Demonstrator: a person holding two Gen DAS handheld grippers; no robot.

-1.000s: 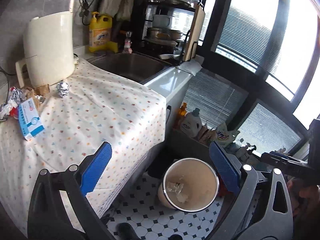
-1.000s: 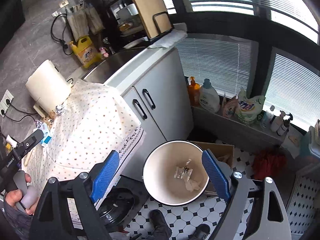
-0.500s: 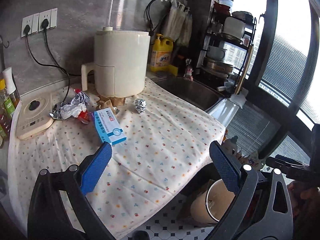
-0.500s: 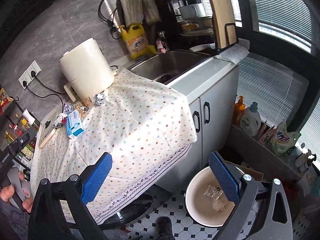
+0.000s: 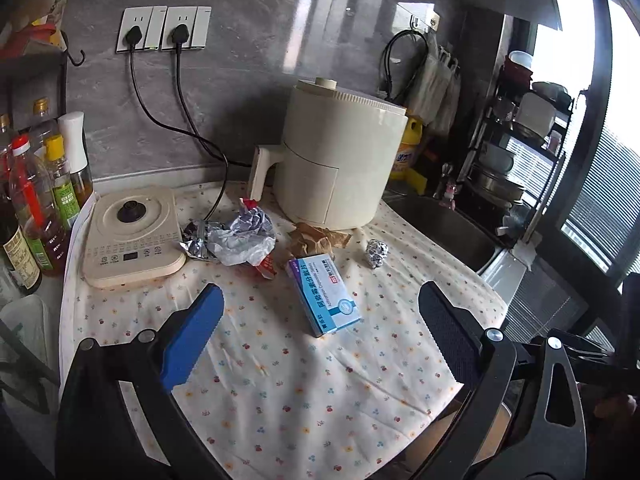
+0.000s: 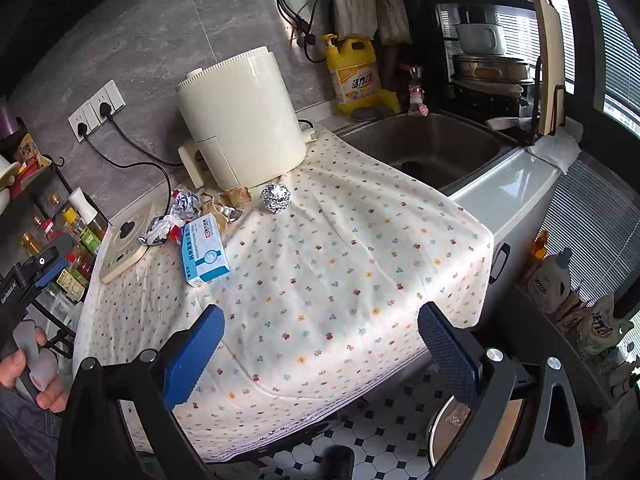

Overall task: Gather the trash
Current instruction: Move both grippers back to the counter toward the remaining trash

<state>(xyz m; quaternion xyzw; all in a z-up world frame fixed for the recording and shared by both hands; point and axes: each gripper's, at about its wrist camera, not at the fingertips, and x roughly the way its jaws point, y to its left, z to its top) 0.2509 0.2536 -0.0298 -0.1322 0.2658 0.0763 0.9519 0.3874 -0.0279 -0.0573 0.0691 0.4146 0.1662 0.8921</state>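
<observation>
Both grippers wide open and empty right now — left gripper [image 5: 320, 320] and right gripper [image 6: 320, 344] hang over the spotted cloth [image 6: 340, 280]. Trash sits by the air fryer [image 5: 340, 160]: foil ball [image 6: 275, 197], blue box [image 5: 325, 294], crumpled wrappers [image 5: 240, 236], brown paper [image 5: 316, 236]. Bin [image 6: 472, 432] is on the floor at the counter's edge. My worry — the foil ball rolls if I nudge it, and pinching low could snag the cloth and drag everything along.
</observation>
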